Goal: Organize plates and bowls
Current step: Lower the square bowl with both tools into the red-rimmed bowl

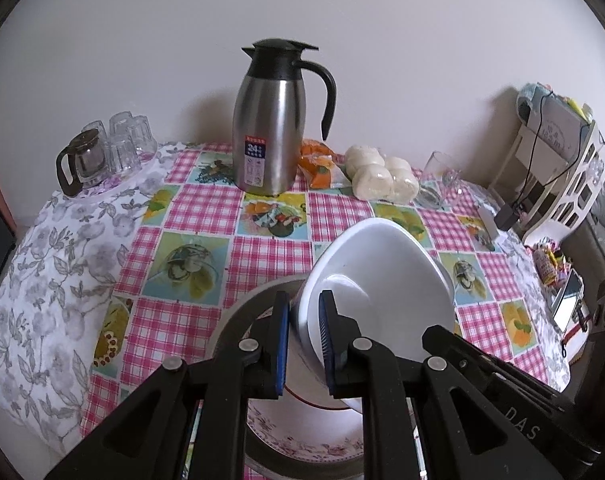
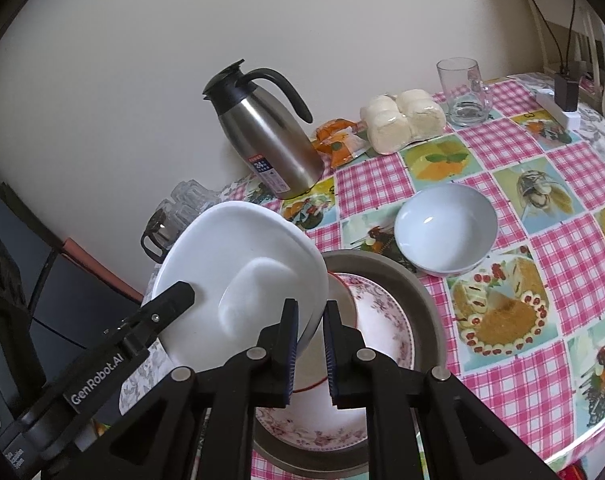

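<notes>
The desk, under a pink checked cloth with fruit and cake pictures, carries everything, and the steel thermos jug at its back edge by the wall serves as the marker for the rest.

In front of the jug, at the near edge of the desk, sits a wide grey basin. A floral-rimmed plate lies inside it, and a smaller red-rimmed dish rests on that plate.

A white plate is held tilted, up on its edge, over the basin's left side, nearer the camera than the jug. Both tools have it. The left tool has its jaws closed down on the plate's rim, one blue pad on each face. The right tool pinches the opposite edge the same way, its jaws narrowed onto the rim.

A white bowl stands upright on the cloth to the right of the jug and forward of it, just beside the basin.

A pack of white buns lies right of the jug along the wall, with an orange packet between the two. A glass mug stands further right, past the buns.

Left of the jug, a cluster of upturned glasses and a small glass teapot share a tray.
</notes>
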